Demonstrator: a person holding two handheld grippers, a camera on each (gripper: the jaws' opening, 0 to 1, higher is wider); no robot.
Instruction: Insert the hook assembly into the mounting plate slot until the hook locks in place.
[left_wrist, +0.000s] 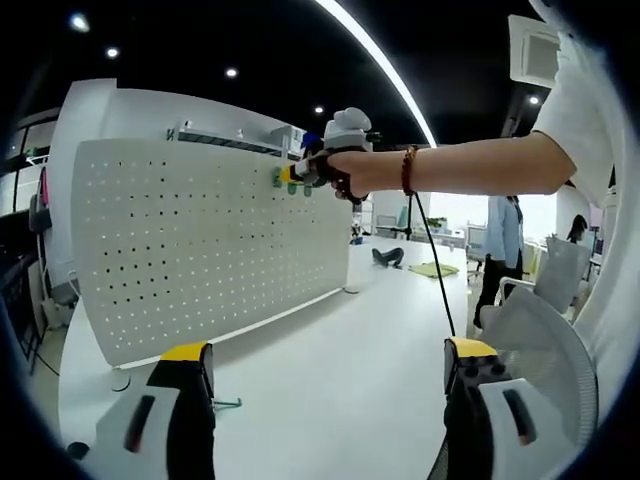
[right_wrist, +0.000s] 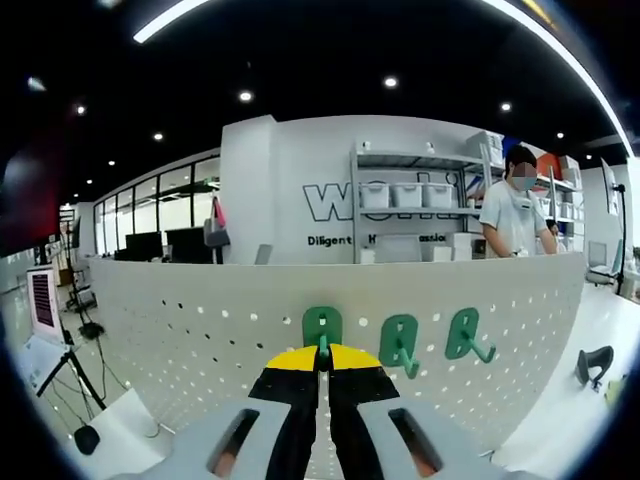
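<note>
The left gripper view looks from a distance across the white tabletop (left_wrist: 330, 360) at the whole pegboard (left_wrist: 200, 240), standing upright ahead of its own fingers (left_wrist: 180, 375). Those fingers are spread wide and hold nothing; a single green hook (left_wrist: 228, 404) lies on the tabletop just beside the left one. Far ahead, the right gripper (left_wrist: 298, 174), held in a person's hand (left_wrist: 360, 172), sits against the board's upper edge among green pieces there. The right gripper view shows that spot up close: three green hooks hang in a row along the board's (right_wrist: 200, 330) top rows. The first hook (right_wrist: 322, 330) sits directly ahead of the fingers (right_wrist: 300, 362), which are pressed narrow around its stem, holding it against the board. The second hook (right_wrist: 400, 345) hangs just to the right of the fingers, and the third hook (right_wrist: 468, 336) farther right. Beyond the board stand shelves (right_wrist: 410, 200) with three white bins, and a person (right_wrist: 518, 215) beside them.
</note>
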